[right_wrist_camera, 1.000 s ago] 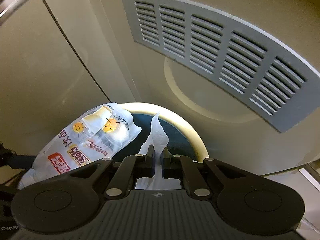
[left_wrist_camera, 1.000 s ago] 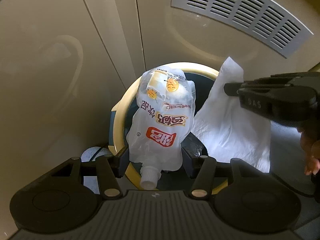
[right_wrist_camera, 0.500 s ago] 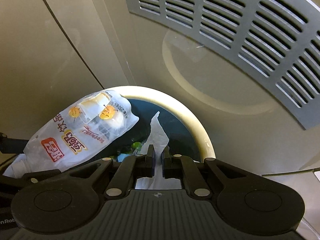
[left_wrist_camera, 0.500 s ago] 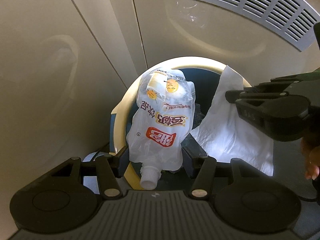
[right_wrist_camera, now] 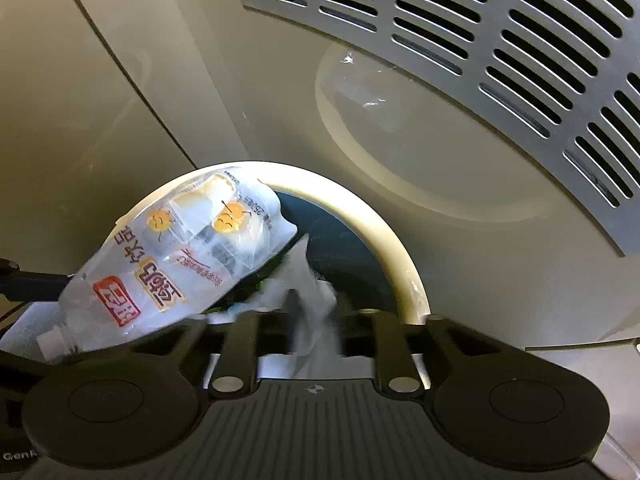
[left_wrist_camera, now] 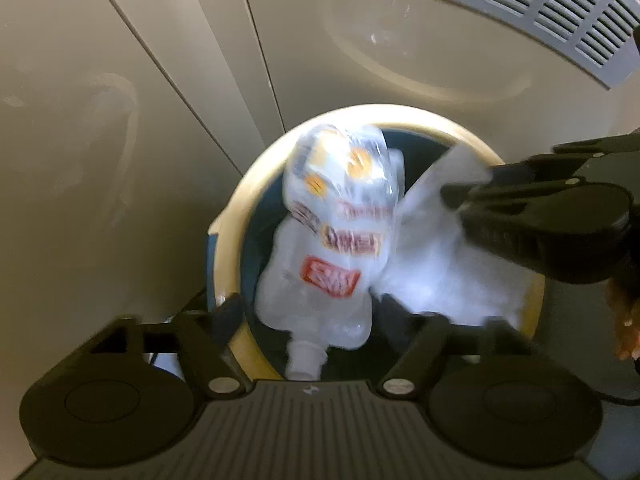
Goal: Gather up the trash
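A clear drink pouch (left_wrist_camera: 336, 248) with red and orange print and a white cap hangs between the fingers of my left gripper (left_wrist_camera: 310, 316), directly over the round bin (left_wrist_camera: 236, 216) with a cream rim and dark inside. The left jaws stand wider and the pouch is blurred. It also shows in the right wrist view (right_wrist_camera: 176, 264). My right gripper (right_wrist_camera: 314, 312) has spread its jaws; the white tissue (right_wrist_camera: 316, 300) sits loose between them, above the bin (right_wrist_camera: 404, 276). The tissue (left_wrist_camera: 448, 272) and right gripper (left_wrist_camera: 472, 196) show in the left wrist view.
A beige cabinet wall (left_wrist_camera: 120, 120) stands behind the bin, with a grey vent grille (right_wrist_camera: 500, 60) up on the right. A dark cable (left_wrist_camera: 616, 398) lies at the right. Some coloured trash lies inside the bin (right_wrist_camera: 240, 300).
Both grippers moved down and closer over the bin. The right jaws have opened off the tissue. The left jaws have widened and the pouch has blurred, sliding downward.
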Demonstrator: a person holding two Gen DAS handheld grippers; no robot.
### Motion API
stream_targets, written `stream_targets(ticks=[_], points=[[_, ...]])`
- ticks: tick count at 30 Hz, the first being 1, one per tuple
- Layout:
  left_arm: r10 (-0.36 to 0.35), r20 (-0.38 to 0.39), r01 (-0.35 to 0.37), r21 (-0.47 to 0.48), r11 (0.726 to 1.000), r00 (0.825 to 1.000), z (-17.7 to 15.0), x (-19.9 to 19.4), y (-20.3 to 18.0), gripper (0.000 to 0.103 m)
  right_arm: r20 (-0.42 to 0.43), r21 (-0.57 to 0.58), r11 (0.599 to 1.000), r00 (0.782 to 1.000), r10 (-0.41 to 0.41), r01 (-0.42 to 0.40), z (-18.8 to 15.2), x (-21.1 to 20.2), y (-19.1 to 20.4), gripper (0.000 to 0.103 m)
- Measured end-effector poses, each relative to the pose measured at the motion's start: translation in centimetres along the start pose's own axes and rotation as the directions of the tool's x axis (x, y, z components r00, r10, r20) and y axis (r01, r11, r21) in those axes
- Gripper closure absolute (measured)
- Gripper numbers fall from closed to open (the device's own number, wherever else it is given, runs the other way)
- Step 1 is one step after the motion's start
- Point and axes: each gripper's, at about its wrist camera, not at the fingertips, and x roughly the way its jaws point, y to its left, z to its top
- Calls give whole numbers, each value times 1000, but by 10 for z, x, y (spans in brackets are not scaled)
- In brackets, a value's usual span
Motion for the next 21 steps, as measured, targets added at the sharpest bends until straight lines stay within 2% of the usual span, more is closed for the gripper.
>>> stream_targets(ticks=[1,3,5,7,13,17,21], points=[[2,20,-2,-1,1000,1000,-1,-4,2,9,6,4,1000,1000,6,-6,0,-2,0,40],[1,43,0,-3,1000,999,-3,-13,7,7,19,-3,1000,1000,14,-14,0,-8,2,30],[-9,46,10,-10,1000,999,-4,-20,11,1,27,-23,1000,999,17,-16,-1,-15,5,26],[-10,62,12,-28,1000,998,-7,-29,18,0,40,-33,999,999,25,-24,-2,-25,7,19],[7,84,-2,-57,998,996,-19,-63,28,0,96,-17,999,994,48,-46,0,-73,7,11],[28,82,-22,-71,997,996,-28,-92,22,0,137,-54,997,989,62,-55,-3,-113,15,2],[25,99,-18,-71,997,995,-40,-117,8,0,213,-92,995,975,64,-45,-14,-150,23,0]])
